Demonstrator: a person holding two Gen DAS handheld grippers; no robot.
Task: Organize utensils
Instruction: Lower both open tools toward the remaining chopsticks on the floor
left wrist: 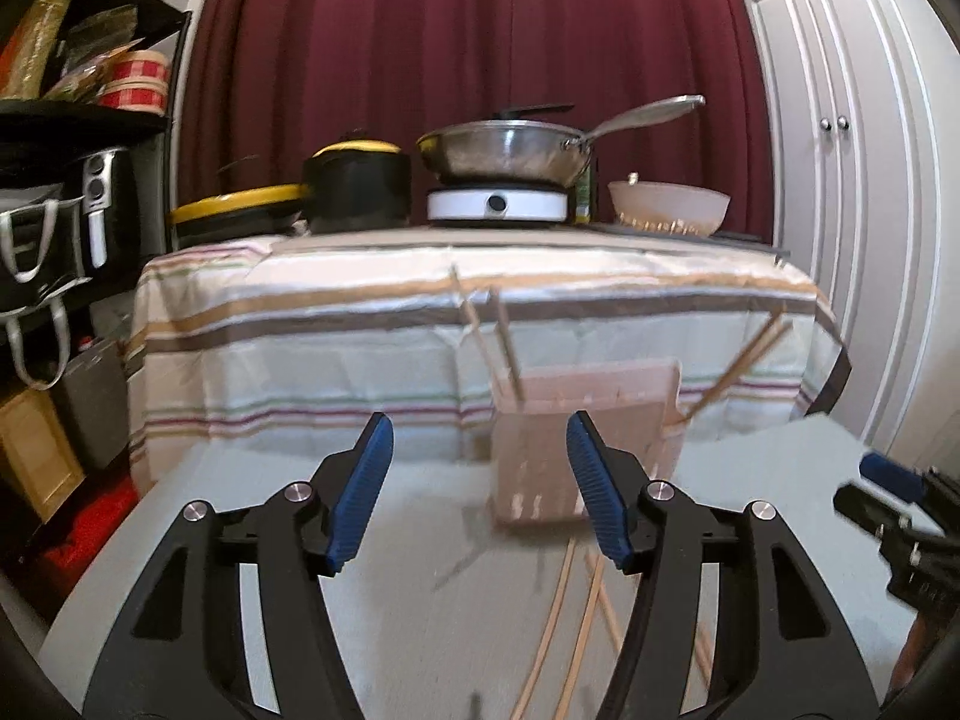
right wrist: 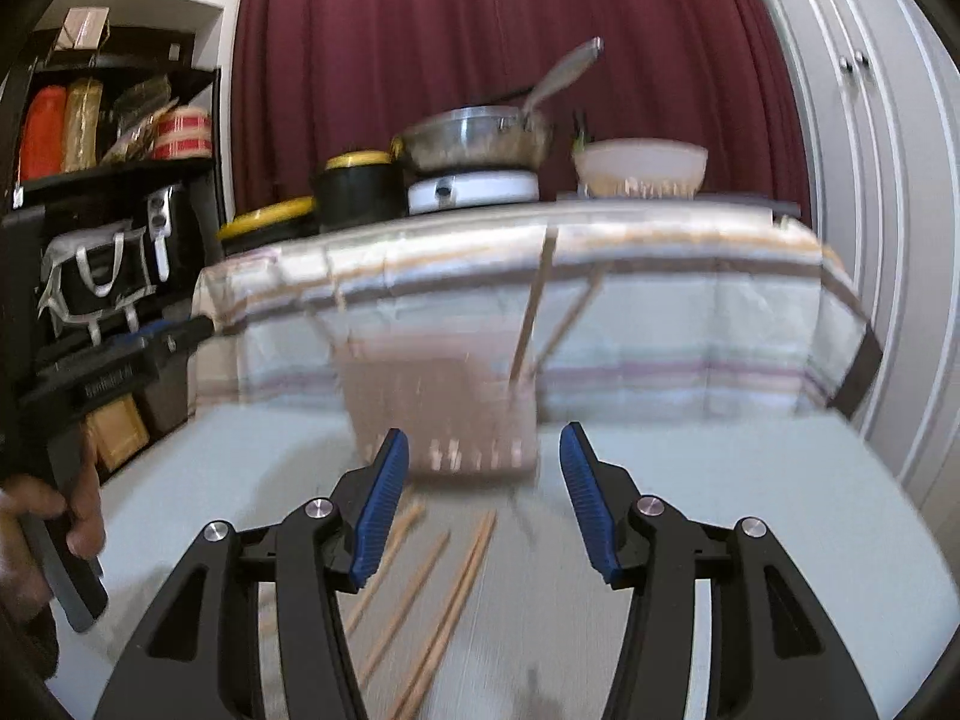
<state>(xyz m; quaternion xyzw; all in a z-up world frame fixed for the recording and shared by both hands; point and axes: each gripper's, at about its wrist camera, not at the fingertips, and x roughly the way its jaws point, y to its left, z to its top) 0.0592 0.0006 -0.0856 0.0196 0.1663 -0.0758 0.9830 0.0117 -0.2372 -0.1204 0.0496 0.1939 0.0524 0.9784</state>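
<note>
Standing on the pale counter (left wrist: 336,540), a translucent pink holder (left wrist: 576,420) carries upright chopsticks (left wrist: 507,342); more chopsticks (blurred) lie loose before it (right wrist: 438,576). Both grippers' fingers, left (left wrist: 480,495) and right (right wrist: 483,507), are apart, empty, with bare counter either side.

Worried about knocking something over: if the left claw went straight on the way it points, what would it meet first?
Probably the pink utensil holder, standing just right of centre ahead of the open, empty left claw. Blur leaves depth unclear.

Black tool (left wrist: 480,492) arms, ribbed blue pads (left wrist: 366,492), silver screws
</note>
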